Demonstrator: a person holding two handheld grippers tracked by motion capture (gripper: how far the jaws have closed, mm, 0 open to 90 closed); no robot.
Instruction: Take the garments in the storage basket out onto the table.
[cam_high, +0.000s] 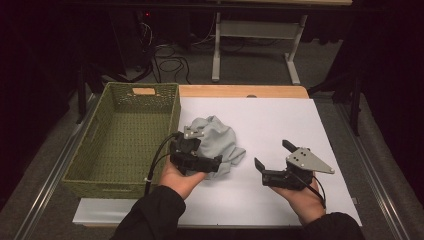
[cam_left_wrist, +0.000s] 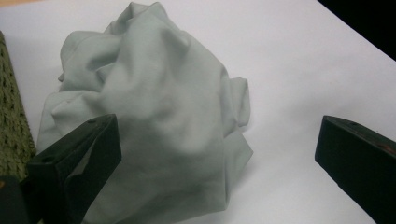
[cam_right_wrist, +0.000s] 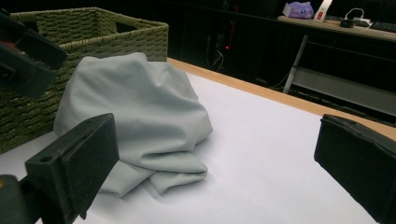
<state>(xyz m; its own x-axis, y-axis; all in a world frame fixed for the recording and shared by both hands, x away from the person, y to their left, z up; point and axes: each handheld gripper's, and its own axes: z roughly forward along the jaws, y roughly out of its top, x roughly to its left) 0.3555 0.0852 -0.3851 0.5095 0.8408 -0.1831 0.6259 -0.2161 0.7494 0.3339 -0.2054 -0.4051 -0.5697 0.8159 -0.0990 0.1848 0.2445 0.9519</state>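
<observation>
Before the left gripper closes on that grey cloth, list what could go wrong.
1. The cloth lies in a loose crumpled heap, so the open left gripper may pinch only a top fold, and the rest may trail or slip out.
2. The woven basket stands right beside the cloth; a jaw or hanging fabric could snag on its wall.
3. The right gripper is open and apart from the cloth, giving no support.

table (cam_high: 240, 91): wood, white sheet (cam_high: 280, 125) on top | crumpled grey cloth (cam_high: 217, 137) | green woven basket (cam_high: 125, 137), apparently empty
</observation>
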